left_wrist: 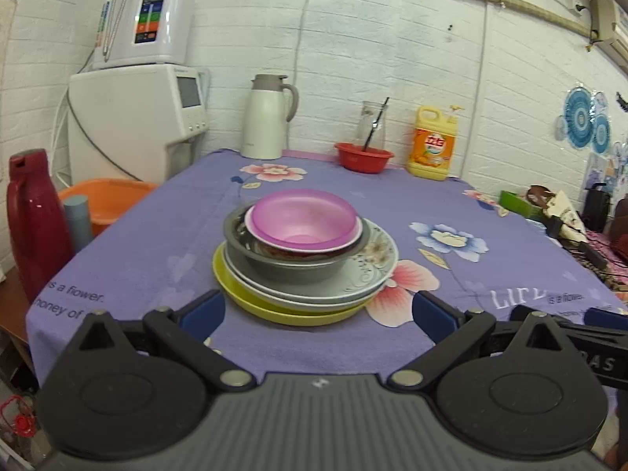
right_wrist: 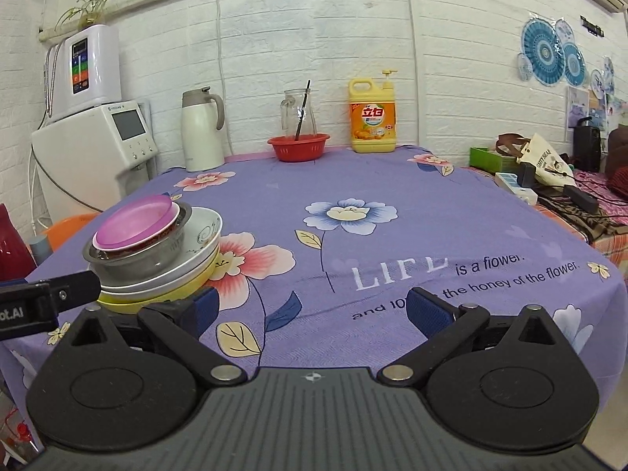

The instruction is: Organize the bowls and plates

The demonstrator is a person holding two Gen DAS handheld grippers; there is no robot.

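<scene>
Dishes sit nested near the table's (right_wrist: pixel 392 204) front-left edge: pink bowl (left_wrist: pixel 302 219) topmost, yellow plate (left_wrist: pixel 251 298) lowest. Our left gripper (left_wrist: pixel 318 314) and right gripper (right_wrist: pixel 310 310) gape wide, empty. We judge stacking finished; next, withdraw.

Both wrist views are evenly and brightly lit, with only soft, faint shadows under the stacked dishes (left_wrist: pixel 306 274). Fisheye distortion bows the white brick wall (right_wrist: pixel 314 59) and darkens the corners. Focus is fairly sharp mid-frame, softer toward the edges.
</scene>
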